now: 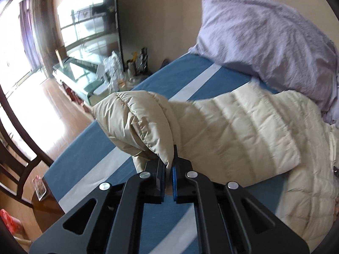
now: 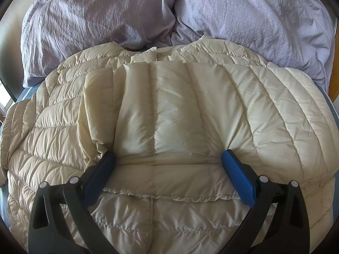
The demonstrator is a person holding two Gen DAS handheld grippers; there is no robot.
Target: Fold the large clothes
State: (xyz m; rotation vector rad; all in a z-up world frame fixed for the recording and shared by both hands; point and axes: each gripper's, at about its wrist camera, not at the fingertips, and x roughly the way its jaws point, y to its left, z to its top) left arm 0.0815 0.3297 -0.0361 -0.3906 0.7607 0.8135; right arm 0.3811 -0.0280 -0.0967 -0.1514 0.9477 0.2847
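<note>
A cream quilted puffer jacket (image 2: 169,110) lies spread on the bed, collar toward the pillows. One sleeve is folded across its body in the right wrist view. My right gripper (image 2: 168,158) is open, its blue pads pressing down on either side of the folded sleeve's cuff. In the left wrist view my left gripper (image 1: 168,165) is shut on the other sleeve's cuff (image 1: 148,127) and holds it lifted above the blue sheet, the sleeve (image 1: 233,127) trailing back to the jacket.
Two lilac pillows (image 2: 95,21) (image 2: 264,17) lie at the head of the bed. The blue sheet with white stripes (image 1: 118,139) ends at the bed's left edge. Beyond it stand a glass TV stand (image 1: 80,72) with clutter, a television (image 1: 91,12) and a dark wooden chair (image 1: 19,158).
</note>
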